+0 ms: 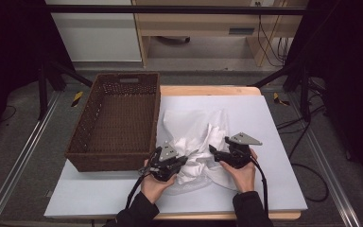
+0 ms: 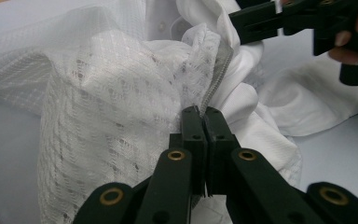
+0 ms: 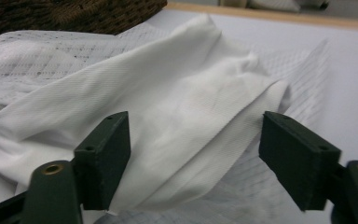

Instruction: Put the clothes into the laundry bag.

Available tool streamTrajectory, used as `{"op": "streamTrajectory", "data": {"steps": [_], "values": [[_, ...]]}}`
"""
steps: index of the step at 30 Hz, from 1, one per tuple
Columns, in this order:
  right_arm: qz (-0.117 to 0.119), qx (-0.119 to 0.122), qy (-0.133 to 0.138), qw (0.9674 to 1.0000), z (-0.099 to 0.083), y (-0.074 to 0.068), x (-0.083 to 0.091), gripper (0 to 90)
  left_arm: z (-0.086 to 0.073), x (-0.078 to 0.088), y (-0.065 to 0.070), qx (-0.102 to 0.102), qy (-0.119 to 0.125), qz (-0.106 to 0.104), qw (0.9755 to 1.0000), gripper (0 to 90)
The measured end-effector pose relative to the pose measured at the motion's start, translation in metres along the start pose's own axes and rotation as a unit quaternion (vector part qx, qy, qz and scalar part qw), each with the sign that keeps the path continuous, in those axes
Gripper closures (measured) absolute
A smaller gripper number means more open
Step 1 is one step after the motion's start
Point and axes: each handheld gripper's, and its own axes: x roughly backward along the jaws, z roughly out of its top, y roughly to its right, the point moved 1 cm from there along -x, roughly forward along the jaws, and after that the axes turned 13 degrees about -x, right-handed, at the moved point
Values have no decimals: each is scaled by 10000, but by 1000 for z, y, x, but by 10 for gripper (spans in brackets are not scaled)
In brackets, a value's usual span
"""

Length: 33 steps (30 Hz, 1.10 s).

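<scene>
A crumpled white garment (image 1: 196, 130) lies on the white board, partly wrapped in a white mesh bag (image 2: 107, 116) with a grey zipper (image 2: 216, 77). My left gripper (image 1: 182, 161) sits at the heap's near left side. Its jaws (image 2: 204, 114) are shut on the mesh edge just below the zipper. My right gripper (image 1: 213, 150) is at the heap's near right side. It stands open (image 3: 196, 135), with a smooth fold of the white garment (image 3: 168, 107) lying beyond and between the pads, neither pad pressing on it.
An empty brown wicker basket (image 1: 82, 125) stands on the left of the white board (image 1: 264, 156), touching the cloth heap's left edge; its rim shows in the right gripper view (image 3: 74, 14). Bare board stretches to the right and near side. Black frame posts flank the table.
</scene>
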Motion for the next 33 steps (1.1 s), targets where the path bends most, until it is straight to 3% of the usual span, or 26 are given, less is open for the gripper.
{"op": "streamTrajectory", "data": {"steps": [2, 4, 6, 7, 10, 14, 17, 21, 24, 26, 29, 33], "values": [[240, -181, -197, 9994, -2, 1, -5, 397, 0, -1, 0, 7, -4, -7, 10000, 886], [360, -91, -323, 9988, -4, -2, -4, 633, 0, -1, -1, 31, 0, -18, 10000, 886], [470, -64, -390, 9981, -5, -6, 1, 817, 0, -1, -1, 46, -2, -17, 10000, 886], [541, 24, -357, 9979, -4, -8, 7, 866, 1, -1, -1, 42, -14, -13, 10000, 886], [751, 264, -199, 9966, -2, -16, 28, 879, 3, 1, -2, 89, 12, -27, 10000, 886], [1484, 609, -13, 9871, -8, -37, 55, 878, 11, 7, -4, 212, 118, -72, 9997, 888], [1738, 909, -180, 9804, -18, -58, 55, 876, 24, 16, -3, 192, 266, -35, 9995, 889], [1669, 1152, -508, 9779, -29, -78, 30, 873, 43, 31, 1, 20, 384, 50, 9992, 889], [1624, 1119, -617, 9784, -31, -87, 10, 873, 47, 33, 4, -13, 382, 34, 9993, 890], [1479, 1086, -691, 9806, -33, -93, -7, 872, 44, 31, 4, -4, 361, 3, 9993, 890], [1122, 1008, -653, 9864, -36, -95, -25, 873, 37, 29, 3, 68, 337, -41, 9994, 890], [979, 876, -510, 9900, -38, -93, -33, 869, 25, 26, 1, 154, 327, -77, 9993, 890]]}}
